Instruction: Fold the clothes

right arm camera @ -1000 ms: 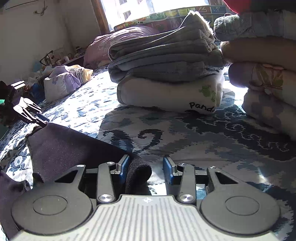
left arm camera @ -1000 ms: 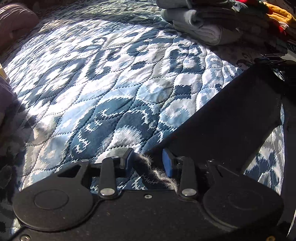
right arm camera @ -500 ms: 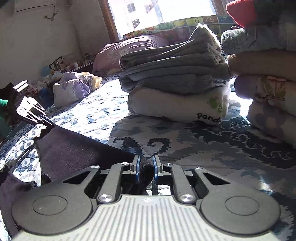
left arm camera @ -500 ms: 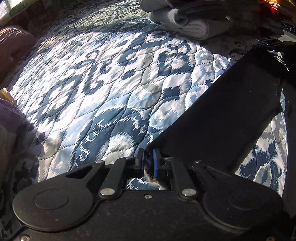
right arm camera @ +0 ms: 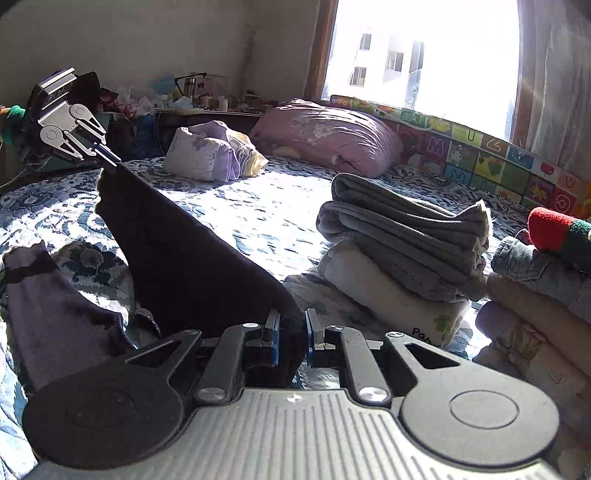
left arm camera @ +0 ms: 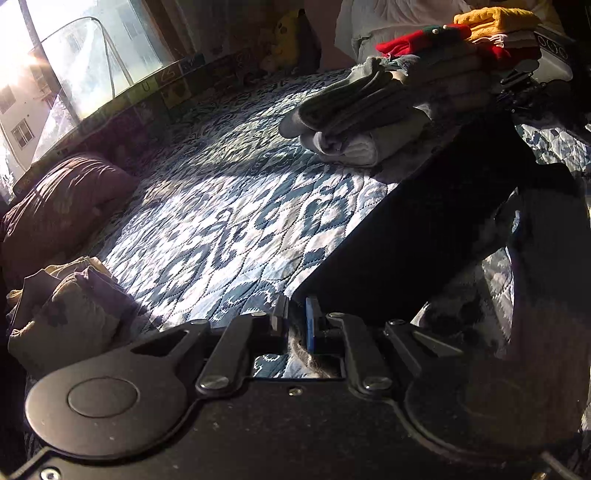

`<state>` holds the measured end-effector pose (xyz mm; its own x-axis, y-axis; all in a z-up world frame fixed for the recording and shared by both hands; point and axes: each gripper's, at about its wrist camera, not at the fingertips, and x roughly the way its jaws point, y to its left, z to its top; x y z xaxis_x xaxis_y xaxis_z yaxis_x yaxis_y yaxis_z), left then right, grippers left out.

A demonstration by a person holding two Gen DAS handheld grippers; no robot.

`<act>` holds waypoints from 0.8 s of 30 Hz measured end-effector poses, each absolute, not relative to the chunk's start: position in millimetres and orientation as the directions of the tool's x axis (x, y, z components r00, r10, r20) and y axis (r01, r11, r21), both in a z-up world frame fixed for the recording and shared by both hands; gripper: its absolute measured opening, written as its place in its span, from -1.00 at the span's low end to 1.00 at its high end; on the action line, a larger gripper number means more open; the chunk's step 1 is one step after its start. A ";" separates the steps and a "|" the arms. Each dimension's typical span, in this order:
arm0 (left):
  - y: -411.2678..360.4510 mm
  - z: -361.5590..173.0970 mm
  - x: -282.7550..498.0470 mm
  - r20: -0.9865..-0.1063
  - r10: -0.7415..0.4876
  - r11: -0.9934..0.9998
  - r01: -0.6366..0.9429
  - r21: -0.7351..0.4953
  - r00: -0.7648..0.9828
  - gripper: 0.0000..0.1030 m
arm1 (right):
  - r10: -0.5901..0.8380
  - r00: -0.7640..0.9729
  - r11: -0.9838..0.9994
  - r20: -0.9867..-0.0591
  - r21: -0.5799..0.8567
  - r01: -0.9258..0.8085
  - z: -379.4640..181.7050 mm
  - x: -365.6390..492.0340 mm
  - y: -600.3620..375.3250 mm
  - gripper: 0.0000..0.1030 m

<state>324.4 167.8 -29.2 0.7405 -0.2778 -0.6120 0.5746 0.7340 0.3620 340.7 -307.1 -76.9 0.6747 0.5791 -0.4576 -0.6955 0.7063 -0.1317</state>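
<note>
Sunlight from a window (right arm camera: 421,55) falls across a bed covered by a blue-and-white patterned quilt (left arm camera: 229,221).

Garment: a dark garment (right arm camera: 184,258) is stretched in the air above the quilt between the two grippers. A second portion of it (right arm camera: 55,306) hangs down toward the quilt beside the stretched span.

Left gripper (left arm camera: 296,317): jaws clenched on one corner of the dark garment. In the right wrist view this gripper (right arm camera: 105,157) appears at the far upper end of the stretched fabric.

Right gripper (right arm camera: 291,332): jaws clamped on a bunched edge of the same garment, at the near end.

Surroundings: a stack of folded grey and white clothes (right arm camera: 402,254) rests on the quilt near the right gripper. A taller pile with red and yellow items on top (left arm camera: 476,33) stands just beside that stack. A purple pillow (right arm camera: 328,136) and a lilac bundle (right arm camera: 210,155) lie toward the window side. A colourful alphabet mat (right arm camera: 480,147) lines the edge under the window.
</note>
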 end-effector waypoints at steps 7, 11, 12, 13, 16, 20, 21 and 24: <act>173.9 -33.5 240.6 -0.562 -0.266 0.732 0.543 0.410 0.783 -0.87 | 0.561 0.661 0.625 -0.498 -0.269 -0.733 -64.2 276.4 -302.4 -0.72; 168.6 -49.5 198.9 -0.561 -0.251 0.713 0.543 0.444 0.789 -0.87 | 0.515 0.678 0.583 -0.524 -0.366 -0.725 -72.1 239.1 -294.9 -0.72; 165.9 -55.4 190.3 -0.564 -0.247 0.701 0.547 0.458 0.788 -0.87 | 0.502 0.684 0.569 -0.530 -0.394 -0.722 -75.5 232.2 -293.0 -0.72; 163.3 -61.3 183.3 -0.564 -0.240 0.693 0.547 0.470 0.790 -0.87 | 0.489 0.689 0.554 -0.535 -0.420 -0.719 -79.0 225.0 -291.1 -0.72; 159.1 -74.4 165.5 -0.564 -0.230 0.688 0.543 0.481 0.793 -0.87 | 0.455 0.697 0.499 -0.555 -0.489 -0.715 -92.5 204.1 -285.0 -0.72; 149.7 -89.2 143.9 -0.553 -0.210 0.639 0.542 0.547 0.806 -0.87 | 0.398 0.721 0.426 -0.567 -0.582 -0.693 -110.4 183.4 -278.4 -0.72; 146.3 -93.9 137.6 -0.546 -0.197 0.609 0.538 0.583 0.815 -0.87 | 0.388 0.728 0.411 -0.565 -0.601 -0.685 -114.0 179.9 -277.2 -0.72; 134.3 -110.9 118.0 -0.508 -0.148 0.485 0.510 0.710 0.848 -0.87 | 0.358 0.749 0.363 -0.557 -0.656 -0.661 -124.9 169.6 -273.1 -0.72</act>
<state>118.0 134.3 -110.9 0.8483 -0.1484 -0.5083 0.5102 0.4854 0.7100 169.6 -273.1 -124.9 0.7493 0.3576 -0.5573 -0.6614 0.3628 -0.6565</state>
